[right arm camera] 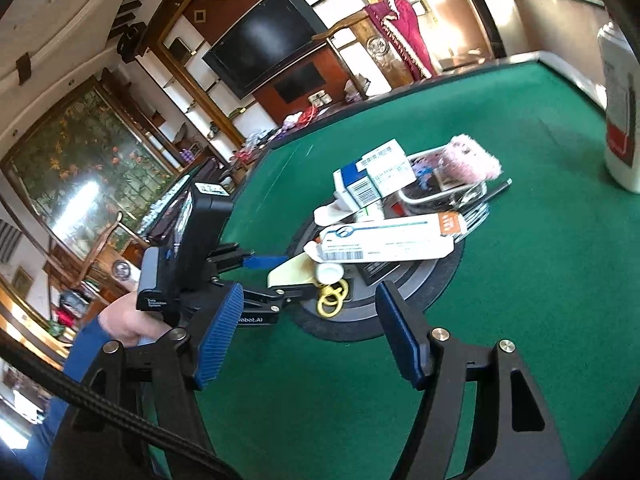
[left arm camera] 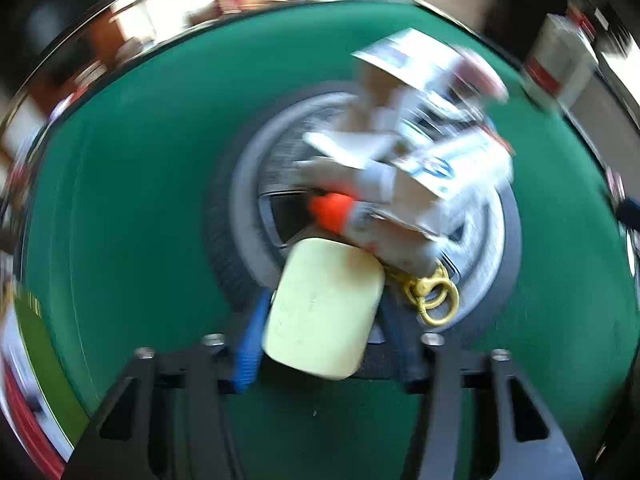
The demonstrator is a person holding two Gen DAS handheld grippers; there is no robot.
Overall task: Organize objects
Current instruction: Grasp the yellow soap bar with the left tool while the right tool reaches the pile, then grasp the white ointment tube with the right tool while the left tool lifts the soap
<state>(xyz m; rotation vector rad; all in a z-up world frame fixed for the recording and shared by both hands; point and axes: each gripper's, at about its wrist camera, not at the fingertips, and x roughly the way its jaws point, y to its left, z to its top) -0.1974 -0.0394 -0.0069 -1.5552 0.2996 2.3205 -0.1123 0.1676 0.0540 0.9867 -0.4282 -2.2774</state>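
Note:
My left gripper (left arm camera: 320, 344) is shut on a pale yellow case (left arm camera: 324, 308) with gold key rings (left arm camera: 434, 298) hanging from it, at the near edge of a round grey tray (left arm camera: 248, 168) on the green table (left arm camera: 140, 180). The left wrist view is blurred by motion. In the right wrist view the left gripper (right arm camera: 276, 270) holds the same case (right arm camera: 290, 274) at the tray's (right arm camera: 424, 276) left edge, gold rings (right arm camera: 332, 298) beside it. White cartons (right arm camera: 384, 240) are piled on the tray. My right gripper (right arm camera: 308, 332) is open and empty, in front of the tray.
A clear glass dish (right arm camera: 444, 192) holding a pink fluffy item (right arm camera: 472, 162) sits at the tray's far side, with a black pen (right arm camera: 496, 188) beside it. A tall white bottle (right arm camera: 620, 120) stands at the table's right. A small white cap (right arm camera: 330, 272) and an orange item (left arm camera: 332, 208) lie among the cartons.

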